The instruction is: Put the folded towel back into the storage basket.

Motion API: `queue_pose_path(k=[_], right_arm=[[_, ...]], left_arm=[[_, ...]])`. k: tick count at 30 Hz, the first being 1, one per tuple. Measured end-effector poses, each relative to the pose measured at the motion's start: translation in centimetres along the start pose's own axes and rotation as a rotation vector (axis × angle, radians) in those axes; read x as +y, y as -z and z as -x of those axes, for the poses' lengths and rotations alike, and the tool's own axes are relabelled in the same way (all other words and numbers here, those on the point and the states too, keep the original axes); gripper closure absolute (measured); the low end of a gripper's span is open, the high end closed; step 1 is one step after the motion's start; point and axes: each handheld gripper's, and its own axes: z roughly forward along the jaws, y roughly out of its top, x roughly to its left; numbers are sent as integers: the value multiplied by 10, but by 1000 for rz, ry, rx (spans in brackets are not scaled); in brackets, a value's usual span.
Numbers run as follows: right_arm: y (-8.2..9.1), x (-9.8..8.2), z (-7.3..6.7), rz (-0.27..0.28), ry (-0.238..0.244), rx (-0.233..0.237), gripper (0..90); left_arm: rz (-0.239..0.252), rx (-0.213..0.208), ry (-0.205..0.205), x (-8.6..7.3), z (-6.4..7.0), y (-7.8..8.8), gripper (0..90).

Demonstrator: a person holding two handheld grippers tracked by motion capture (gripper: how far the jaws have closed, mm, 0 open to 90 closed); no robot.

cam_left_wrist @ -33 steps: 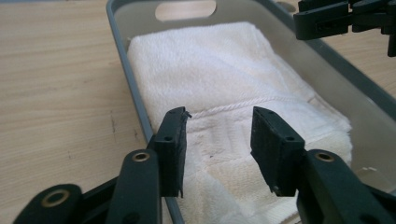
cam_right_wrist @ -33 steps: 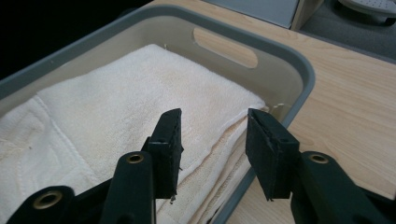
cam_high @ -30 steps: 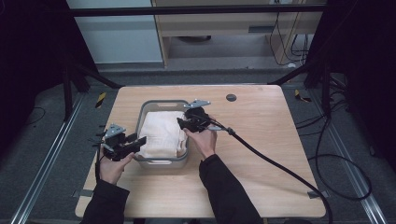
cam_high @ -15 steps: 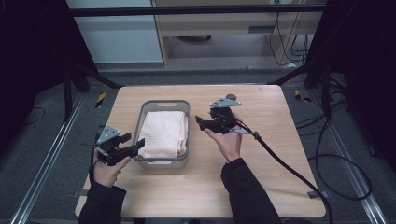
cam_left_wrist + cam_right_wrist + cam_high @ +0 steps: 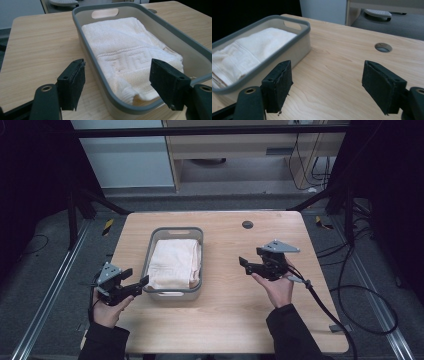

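Note:
A folded cream towel lies inside a grey plastic basket on the wooden table. My left gripper hovers at the basket's near left corner, open, its jaws straddling the rim with nothing held. My right gripper is open and empty over bare table to the right of the basket, pointing toward it.
A round cable hole sits in the table's far right area. A black cable trails from the right gripper off the table's right front. Metal frame rails run along the floor at both sides.
The right gripper has pulled away from the basket, moving right and toward the person. The left gripper has drifted slightly nearer the table's front left. The towel stays in the basket.

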Motion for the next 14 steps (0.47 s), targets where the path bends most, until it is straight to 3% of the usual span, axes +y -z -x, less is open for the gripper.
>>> queue_pose_path(k=[7, 14], right_arm=[[20, -32, 22, -18, -21, -27, 235], [36, -60, 42, -61, -48, -52, 246]], left_arm=[[5, 36, 20, -10, -12, 3, 282], [-9, 71, 12, -20, -21, 3, 293]])
